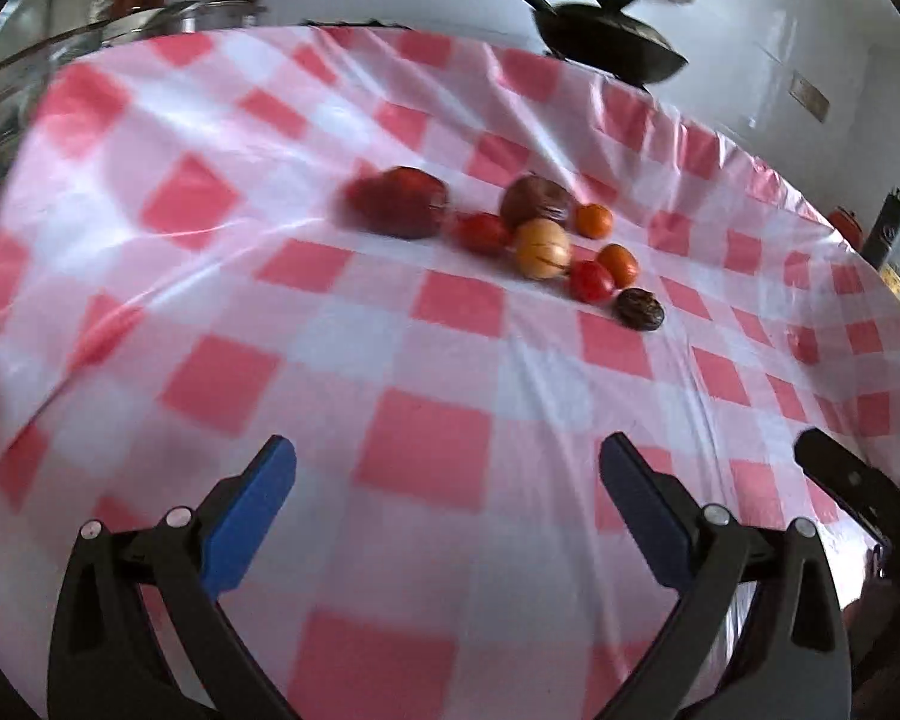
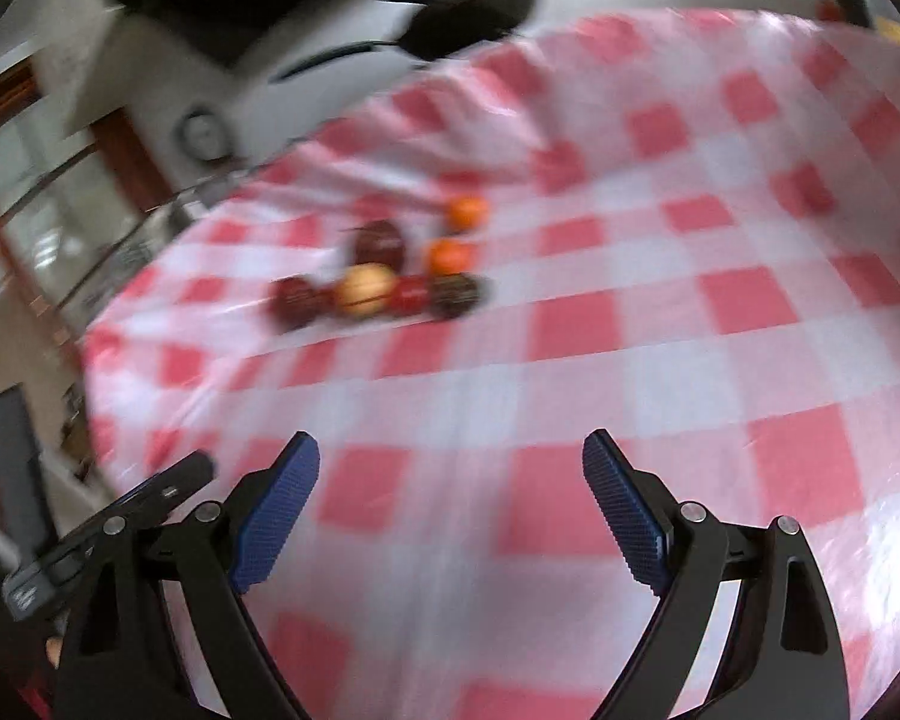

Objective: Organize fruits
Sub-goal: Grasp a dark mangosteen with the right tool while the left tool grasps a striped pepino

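Observation:
Several fruits lie in a cluster on the red-and-white checked tablecloth: a big dark red one, a brownish round one, a yellow one, two small orange ones, small red ones and a dark wrinkled one. My left gripper hangs open well short of them, nothing between its blue pads. In the blurred right wrist view the same cluster lies far ahead of my right gripper, also open and empty. The right gripper's tip shows at the left view's right edge.
A black lidded pan with a long handle stands past the table's far edge by the white wall. A glass bowl rim shows at the far left. A dark-framed window or door lies left of the table.

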